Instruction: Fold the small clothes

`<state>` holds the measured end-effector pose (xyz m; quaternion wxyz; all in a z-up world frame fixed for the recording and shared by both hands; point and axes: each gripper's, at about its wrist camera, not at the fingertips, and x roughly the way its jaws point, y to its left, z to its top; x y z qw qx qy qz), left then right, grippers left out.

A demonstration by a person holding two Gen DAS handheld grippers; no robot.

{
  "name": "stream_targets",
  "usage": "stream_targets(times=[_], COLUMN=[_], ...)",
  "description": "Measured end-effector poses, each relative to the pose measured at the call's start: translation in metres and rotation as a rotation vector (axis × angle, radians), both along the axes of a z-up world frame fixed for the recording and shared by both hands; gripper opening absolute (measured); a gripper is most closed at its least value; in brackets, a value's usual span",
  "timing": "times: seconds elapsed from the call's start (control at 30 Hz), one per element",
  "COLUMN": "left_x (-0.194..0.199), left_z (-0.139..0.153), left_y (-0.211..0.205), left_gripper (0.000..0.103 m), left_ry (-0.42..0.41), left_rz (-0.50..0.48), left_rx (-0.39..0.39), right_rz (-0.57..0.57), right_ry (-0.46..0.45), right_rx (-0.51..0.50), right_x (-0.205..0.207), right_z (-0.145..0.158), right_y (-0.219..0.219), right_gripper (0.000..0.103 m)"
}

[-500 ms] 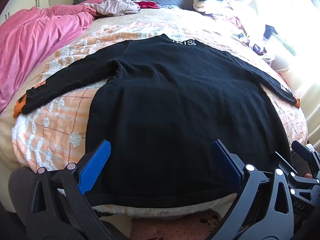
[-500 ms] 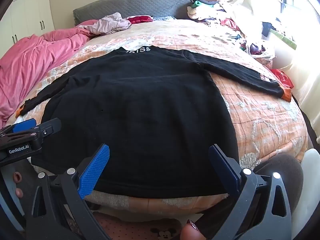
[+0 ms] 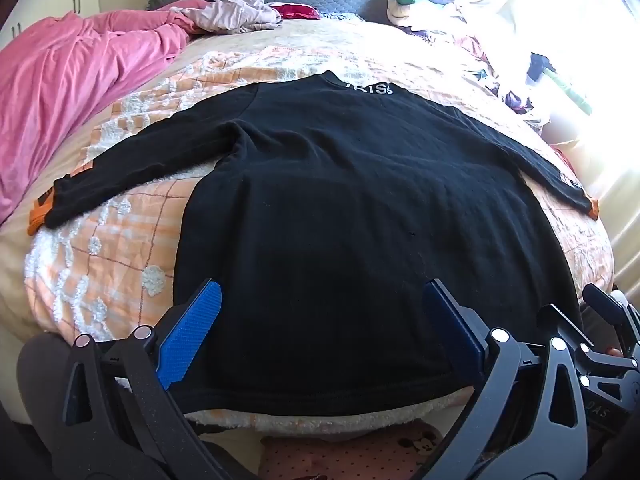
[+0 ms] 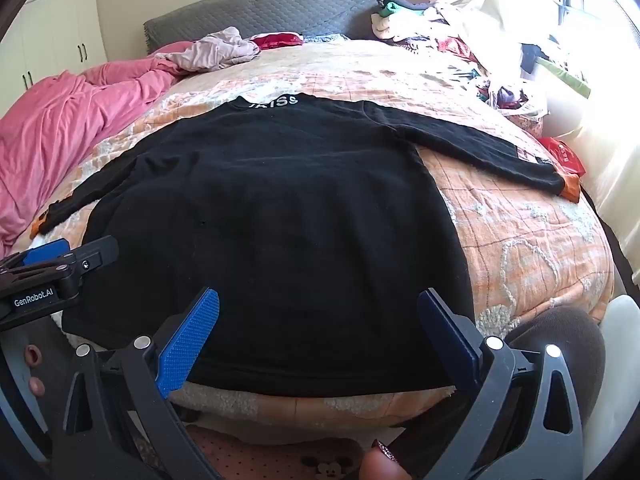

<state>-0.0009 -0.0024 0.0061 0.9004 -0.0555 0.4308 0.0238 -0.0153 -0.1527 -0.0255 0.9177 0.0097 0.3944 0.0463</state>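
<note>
Across the bed (image 3: 100,264) the black long-sleeved top (image 3: 352,220) lies flat, sleeves out; left gripper (image 3: 320,332) and right gripper (image 4: 316,332) hover at its hem, fingers wide, holding nothing, so folding looks unstarted, and next likely needs a sleeve or hem pinch.

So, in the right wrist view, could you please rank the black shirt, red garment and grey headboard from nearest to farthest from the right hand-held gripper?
From the right hand-held gripper:
1. Black shirt, directly ahead, spread flat.
2. Red garment, far end of the bed.
3. Grey headboard, behind it.
</note>
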Motion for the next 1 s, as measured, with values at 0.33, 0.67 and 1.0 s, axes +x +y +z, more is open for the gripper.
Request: stream_targets(times=[0.33,0.67,1.0], left_x=[-0.0006,-0.0007,-0.0012], left_z=[-0.0025,-0.0023,0.0014], left_y=[0.0046,0.0057,0.0044], left_gripper=[0.095,0.095,0.095], left_ry=[-0.004,-0.007,-0.013], left_rz=[-0.001,-0.001,-0.002], left_rx=[-0.005,-0.003,0.004], right_rz=[0.001,0.001,0.004], right_ry=[-0.001,-0.003,-0.005], right_rx=[0.001,-0.003,-0.002], right_x=[0.0034,0.0026,0.0033], right_z=[-0.001,0.0017,0.0037], right_y=[0.002,0.0008,0.0005], right_gripper=[0.099,0.099,0.099])
